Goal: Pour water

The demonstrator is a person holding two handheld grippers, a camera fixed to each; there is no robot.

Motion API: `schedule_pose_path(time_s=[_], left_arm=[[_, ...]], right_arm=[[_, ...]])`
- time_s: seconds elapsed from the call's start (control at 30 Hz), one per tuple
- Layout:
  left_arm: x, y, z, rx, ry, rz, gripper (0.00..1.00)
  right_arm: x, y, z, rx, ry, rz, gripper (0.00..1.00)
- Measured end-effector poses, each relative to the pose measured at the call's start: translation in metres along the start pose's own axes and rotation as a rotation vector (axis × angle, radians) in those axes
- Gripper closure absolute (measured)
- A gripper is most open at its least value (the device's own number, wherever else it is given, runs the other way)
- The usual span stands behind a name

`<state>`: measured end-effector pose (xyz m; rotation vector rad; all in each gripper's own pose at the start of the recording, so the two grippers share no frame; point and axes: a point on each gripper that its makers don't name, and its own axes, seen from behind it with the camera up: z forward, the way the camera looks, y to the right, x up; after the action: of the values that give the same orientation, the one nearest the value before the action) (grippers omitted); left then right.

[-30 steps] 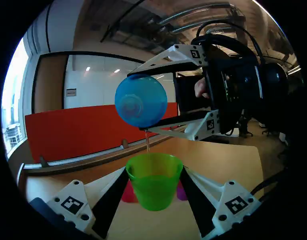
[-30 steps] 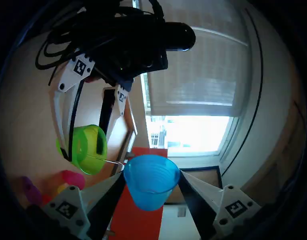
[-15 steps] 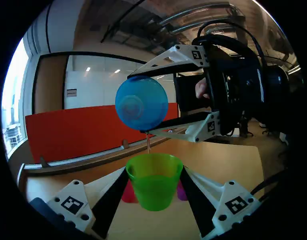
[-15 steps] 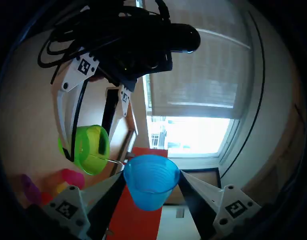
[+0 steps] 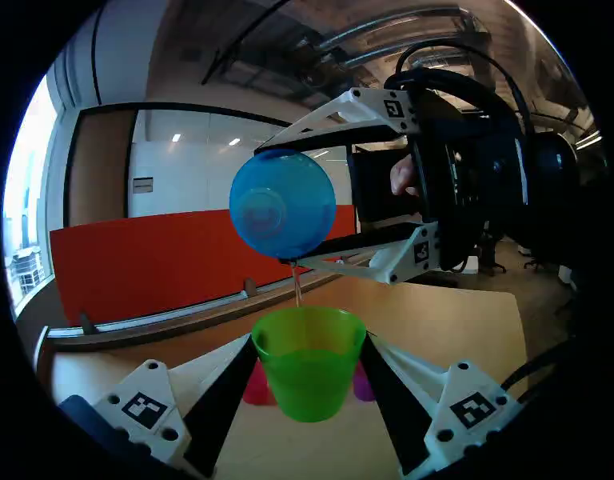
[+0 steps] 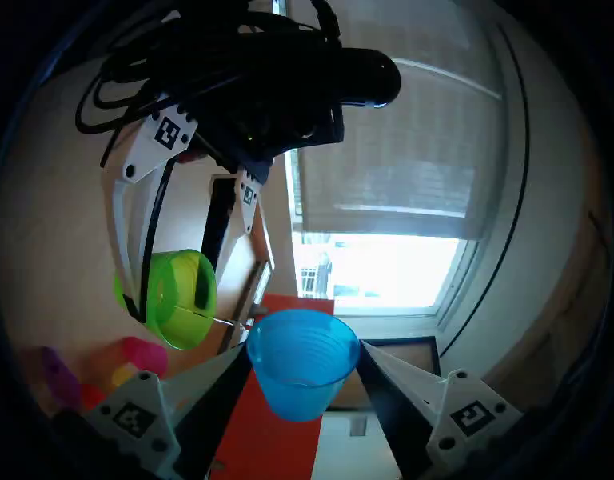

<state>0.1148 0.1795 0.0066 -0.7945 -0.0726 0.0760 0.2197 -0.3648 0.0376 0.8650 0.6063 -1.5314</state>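
Right gripper (image 6: 304, 356), jaws clamped on the blue cup (image 5: 281, 202), tips it sideways just above the green cup (image 5: 308, 376) so a thin stream (image 5: 296, 286) drops in. Left gripper (image 5: 307, 348), jaws clamped likewise, holds the green cup upright over the tabletop (image 5: 443, 320) to catch it.

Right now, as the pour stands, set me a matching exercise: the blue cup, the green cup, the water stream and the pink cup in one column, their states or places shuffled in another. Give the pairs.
Things:
1. blue cup
2. green cup
3. water stream
4. pink cup

States or places:
A. standing on the table, behind a held cup
B. upright, catching the water
C. tipped on its side, pouring
D. a thin thread falling from one rim into the cup below

Pairs: 1-C, 2-B, 3-D, 4-A.
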Motion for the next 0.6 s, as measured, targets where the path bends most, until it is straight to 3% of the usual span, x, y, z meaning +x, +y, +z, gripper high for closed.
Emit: schedule_pose_path(time_s=[0.6], left_arm=[[0.0055,0.0014,-0.0012,0.000,0.003,0.001,0.13]], right_arm=[[0.0020,0.0015,-0.0009,-0.005,0.003,-0.016,0.07]])
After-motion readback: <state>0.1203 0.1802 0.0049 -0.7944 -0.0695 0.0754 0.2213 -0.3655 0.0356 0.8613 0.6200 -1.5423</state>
